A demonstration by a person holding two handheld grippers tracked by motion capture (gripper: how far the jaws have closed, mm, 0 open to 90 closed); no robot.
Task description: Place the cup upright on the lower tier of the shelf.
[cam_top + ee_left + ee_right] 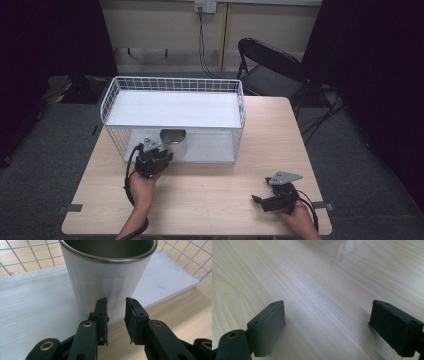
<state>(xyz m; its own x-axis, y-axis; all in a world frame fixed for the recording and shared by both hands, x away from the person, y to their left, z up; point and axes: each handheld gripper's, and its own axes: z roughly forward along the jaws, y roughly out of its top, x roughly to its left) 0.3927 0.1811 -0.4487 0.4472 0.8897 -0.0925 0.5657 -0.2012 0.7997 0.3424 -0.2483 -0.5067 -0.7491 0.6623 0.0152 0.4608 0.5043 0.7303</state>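
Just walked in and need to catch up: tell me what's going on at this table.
A person works with a claw in each hand. The left claw is right in front of a white cup that stands on the lower shelf of a wire rack, its jaws narrowly apart with nothing between them. The right claw hangs open over the bare table.

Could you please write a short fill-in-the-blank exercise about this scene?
1. The white metal-rimmed cup stands on the ____ shelf of the white wire rack.
2. The left claw has its jaws ____ the cup, not around it.
3. The right claw is ____ above the light wooden table.

Missing words: lower; in front of; open
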